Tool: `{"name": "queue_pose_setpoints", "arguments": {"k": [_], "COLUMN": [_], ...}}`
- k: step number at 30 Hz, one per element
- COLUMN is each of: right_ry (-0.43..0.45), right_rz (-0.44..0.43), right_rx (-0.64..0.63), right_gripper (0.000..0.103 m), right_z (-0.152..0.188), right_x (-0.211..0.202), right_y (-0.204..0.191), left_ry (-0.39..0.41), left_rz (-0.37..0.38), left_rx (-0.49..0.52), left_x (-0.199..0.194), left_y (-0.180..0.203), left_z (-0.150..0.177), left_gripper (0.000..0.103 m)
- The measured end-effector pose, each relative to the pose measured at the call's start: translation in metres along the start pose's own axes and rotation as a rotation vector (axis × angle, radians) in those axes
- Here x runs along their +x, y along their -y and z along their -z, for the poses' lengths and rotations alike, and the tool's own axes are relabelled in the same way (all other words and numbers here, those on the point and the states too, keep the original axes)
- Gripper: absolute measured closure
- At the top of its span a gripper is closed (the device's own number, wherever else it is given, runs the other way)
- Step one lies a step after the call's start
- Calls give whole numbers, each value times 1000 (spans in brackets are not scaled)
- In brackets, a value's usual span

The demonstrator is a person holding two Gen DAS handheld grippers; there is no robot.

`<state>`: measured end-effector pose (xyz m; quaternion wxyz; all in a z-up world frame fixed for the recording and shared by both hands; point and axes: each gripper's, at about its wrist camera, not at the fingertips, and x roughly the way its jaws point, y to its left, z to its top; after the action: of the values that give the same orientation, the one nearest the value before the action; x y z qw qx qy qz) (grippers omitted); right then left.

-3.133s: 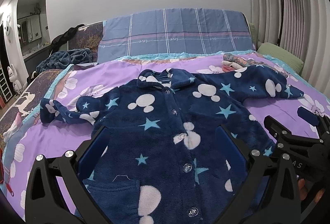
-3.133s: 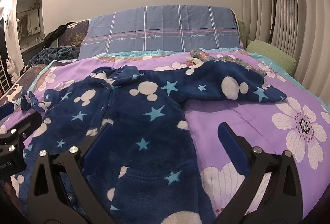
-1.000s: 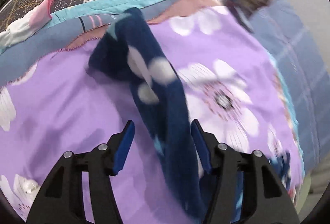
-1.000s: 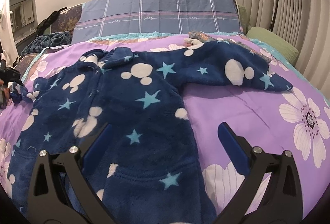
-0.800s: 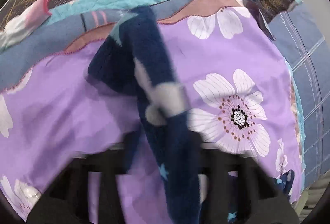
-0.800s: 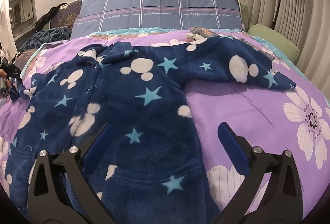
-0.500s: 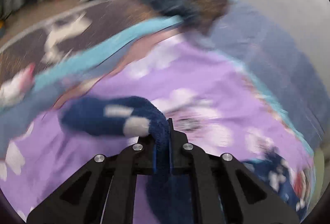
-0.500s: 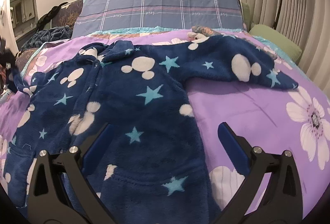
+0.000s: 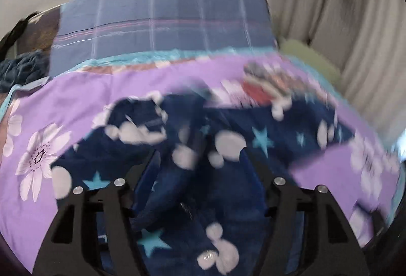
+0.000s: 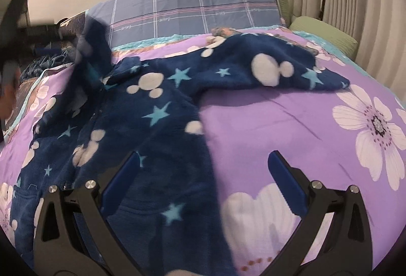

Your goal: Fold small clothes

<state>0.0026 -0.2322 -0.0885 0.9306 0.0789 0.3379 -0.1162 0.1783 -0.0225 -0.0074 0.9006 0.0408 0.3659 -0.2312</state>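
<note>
Purple bedding with large white flowers (image 10: 317, 123) covered the bed in front of both my grippers, with a blue plaid headboard cover (image 10: 198, 4) and a plain pale wall beyond, and ribbed cream curtains (image 10: 360, 9) off to the right. Spread across the bedding lay the navy fleece child's jacket with white blobs and teal stars (image 10: 162, 108), front up.

My left gripper (image 9: 200, 166) hung above the jacket's chest. Its jaws had just been opening, and in its own blurred view they stood well apart with the jacket's left sleeve (image 9: 177, 154) draped loosely between them, running forward and down over the body of the garment. I could not see either blue pad pressing on the fleece. From the right wrist camera that same sleeve (image 10: 88, 52) stood lifted, up and to the far left of the right gripper, next to a dark smeared shape there that I could not make out clearly.

My right gripper (image 10: 203, 172) was wide open and held nothing. It hovered over the jacket's lower right edge, its left pad above fleece and its right pad above bare purple bedding. Ahead and to the right of it, the other sleeve (image 10: 279, 70) lay stretched flat towards a green pillow (image 10: 327, 32).
</note>
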Motion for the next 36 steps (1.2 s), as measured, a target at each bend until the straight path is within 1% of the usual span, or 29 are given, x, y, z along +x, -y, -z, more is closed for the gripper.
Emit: {"name": "queue_pose_setpoints", "arguments": {"k": [2, 3, 4, 5, 8, 9, 10, 11, 13, 14, 16, 17, 18, 20, 21, 23, 24, 25, 26, 28, 30, 31, 32, 33, 34, 36], "right_ry": [-2, -6, -15, -21, -43, -48, -51, -48, -50, -64, -103, -124, -160, -227, -280, -336, -359, -366, -364, -359, -364, -357, -351, -354, -330, -200], "right_rz": [5, 2, -15, -34, -126, -158, -195, -222, -261, -284, -308, -317, -333, -352, -370, -399, -404, -398, -391, -396, -394, -386, -384, -383, -383, -404], "right_rx": [-13, -18, -19, -16, 11, 17, 22, 20, -10, -34, -53, -55, -51, -26, 13, 77, 117, 147, 176, 222, 210, 188, 146, 81, 8, -46], "right_gripper": [2, 2, 2, 2, 2, 2, 3, 8, 14, 20, 26, 31, 34, 44, 45, 44, 42, 34, 29, 26, 25, 40, 76, 87, 89, 90], "right_z": [-2, -3, -6, -9, -24, -31, -40, -49, -66, -75, -87, -91, -95, -98, -97, -97, -96, -95, -94, -95, -98, -100, -103, -107, -114, -129], "right_x": [-1, -1, 1, 2, 11, 15, 21, 27, 41, 53, 75, 86, 102, 125, 140, 157, 167, 175, 180, 191, 200, 201, 201, 200, 191, 159], "right_y": [6, 8, 10, 11, 10, 7, 3, -3, -18, -28, -44, -51, -59, -67, -70, -70, -70, -69, -68, -67, -74, -79, -86, -96, -107, -118], "left_ry": [-1, -2, 2, 5, -17, -33, -48, -66, -111, -140, -178, -188, -193, -208, -213, -212, -209, -206, -205, -203, -200, -199, -198, -195, -189, -174], "left_rz": [-63, -94, -144, -178, -279, -324, -350, -370, -395, -414, -455, -475, -491, -528, -525, -520, -534, -565, -583, -588, -581, -581, -582, -584, -594, -622], "left_rx": [74, 94, 112, 124, 163, 167, 164, 155, 117, 96, 72, 66, 61, 32, 4, -31, -41, -46, -52, -89, -132, -146, -155, -162, -164, -150], "left_x": [1, 2, -1, -2, -13, -15, -16, -17, -18, -15, -9, -7, -4, 1, 3, 5, 7, 9, 10, 12, 12, 12, 12, 11, 8, 4], "left_y": [7, 5, 2, -4, -22, -33, -41, -51, -73, -84, -101, -108, -113, -129, -137, -146, -150, -155, -158, -168, -176, -179, -181, -182, -182, -181], "left_z": [19, 26, 35, 41, 66, 78, 84, 89, 103, 110, 120, 125, 127, 131, 131, 130, 129, 129, 128, 129, 129, 130, 130, 130, 131, 131], "left_gripper": [33, 27, 24, 23, 22, 21, 18, 18, 18, 18, 18, 18, 18, 18, 18, 18, 18, 18, 18, 16, 14, 13, 12, 12, 12, 12]}}
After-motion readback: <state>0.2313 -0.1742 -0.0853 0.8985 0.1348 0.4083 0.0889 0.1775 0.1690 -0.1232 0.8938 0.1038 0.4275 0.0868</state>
